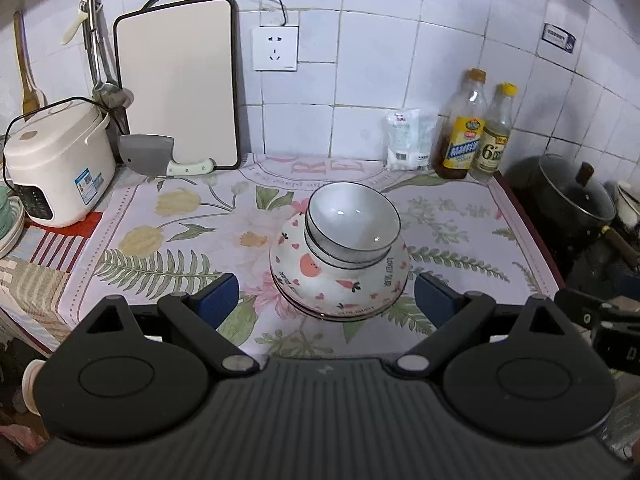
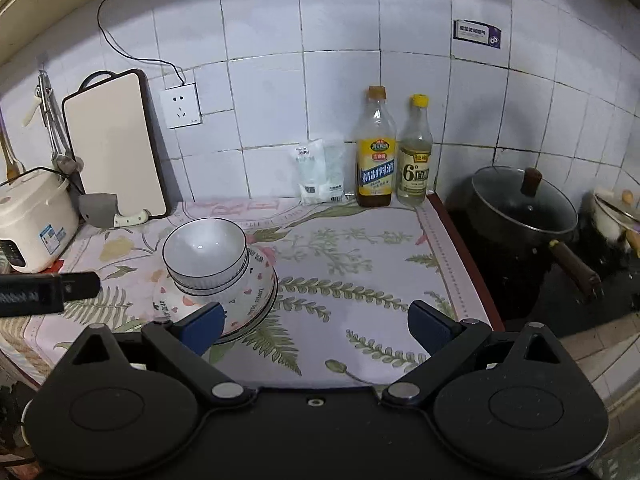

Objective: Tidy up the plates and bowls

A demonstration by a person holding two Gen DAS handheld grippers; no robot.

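Note:
One stack of dishes stands on the floral cloth: two white bowls with dark rims (image 1: 352, 220) (image 2: 204, 248) nest on top. They sit in a larger bowl printed with hearts and carrots (image 1: 332, 276) (image 2: 256, 280), and plates (image 1: 340, 314) (image 2: 244, 328) lie underneath. My left gripper (image 1: 326, 300) is open, its blue pads wide on either side of the stack's near edge and touching nothing. My right gripper (image 2: 316, 328) is open too, over bare cloth to the right of the stack, its left pad overlapping the plates' edge in view.
A rice cooker (image 1: 56, 164), a cleaver (image 1: 160, 156) and a cutting board (image 1: 176, 80) stand at the back left. A salt bag (image 1: 404, 140) and two bottles (image 1: 460, 128) line the tiled wall. A lidded black pan (image 2: 524, 204) sits on the stove to the right.

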